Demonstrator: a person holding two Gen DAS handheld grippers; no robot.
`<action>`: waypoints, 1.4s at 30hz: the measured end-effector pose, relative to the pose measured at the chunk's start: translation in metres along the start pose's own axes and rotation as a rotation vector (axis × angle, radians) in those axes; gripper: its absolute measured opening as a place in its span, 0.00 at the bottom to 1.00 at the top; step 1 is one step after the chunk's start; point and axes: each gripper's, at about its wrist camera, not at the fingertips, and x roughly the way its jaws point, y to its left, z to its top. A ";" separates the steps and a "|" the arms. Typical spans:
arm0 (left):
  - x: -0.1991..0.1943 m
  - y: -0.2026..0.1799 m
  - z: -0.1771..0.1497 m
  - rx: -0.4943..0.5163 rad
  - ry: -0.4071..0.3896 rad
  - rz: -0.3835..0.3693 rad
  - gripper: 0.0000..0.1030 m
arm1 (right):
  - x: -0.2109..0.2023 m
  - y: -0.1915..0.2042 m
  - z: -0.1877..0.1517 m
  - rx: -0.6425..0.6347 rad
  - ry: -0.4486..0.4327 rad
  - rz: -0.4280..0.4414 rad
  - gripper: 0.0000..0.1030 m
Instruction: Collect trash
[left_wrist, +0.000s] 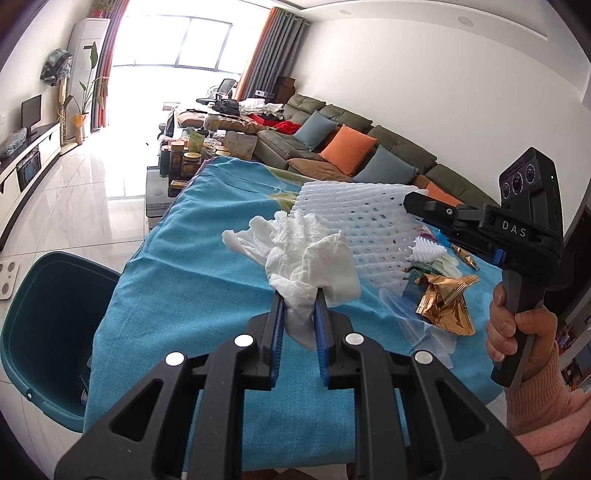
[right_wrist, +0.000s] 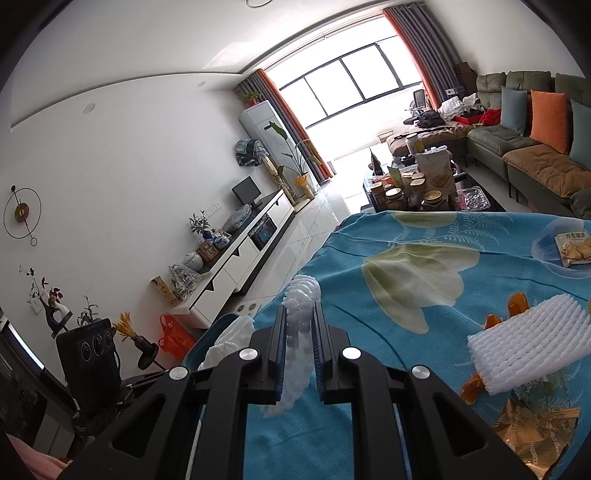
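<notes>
left claw (left_wrist: 299, 295) clenched on a crumpled white tissue (left_wrist: 306, 254) above the blue-clothed worktop (left_wrist: 192, 280), teal bin (left_wrist: 48, 325) beside it; right claw (right_wrist: 300, 314) grips white foam netting (right_wrist: 301, 332) over the worktop's edge.

White tissue (left_wrist: 310, 254), teal bin (left_wrist: 48, 332), blue floral cloth (right_wrist: 406, 280).

Blue floral tablecloth (right_wrist: 424, 369) covers the table. Beyond its far edge, a low coffee table (left_wrist: 157, 192) crowded with jars (left_wrist: 190, 162); green sectional sofa (left_wrist: 399, 147) along the wall with orange cushion (left_wrist: 347, 149) and blue-grey cushions. White TV console (right_wrist: 236, 266) stands against the opposite wall, small monitor (right_wrist: 245, 192) on top, potted plant (right_wrist: 299, 158) near the window.
</notes>
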 end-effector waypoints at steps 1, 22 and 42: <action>-0.003 0.004 0.000 -0.005 0.000 0.001 0.15 | 0.003 0.001 -0.001 0.000 0.004 0.005 0.12; -0.045 0.054 -0.010 -0.080 -0.032 0.119 0.16 | 0.055 0.047 -0.008 -0.043 0.086 0.097 0.12; -0.082 0.112 -0.016 -0.167 -0.063 0.263 0.16 | 0.116 0.090 -0.013 -0.091 0.180 0.186 0.12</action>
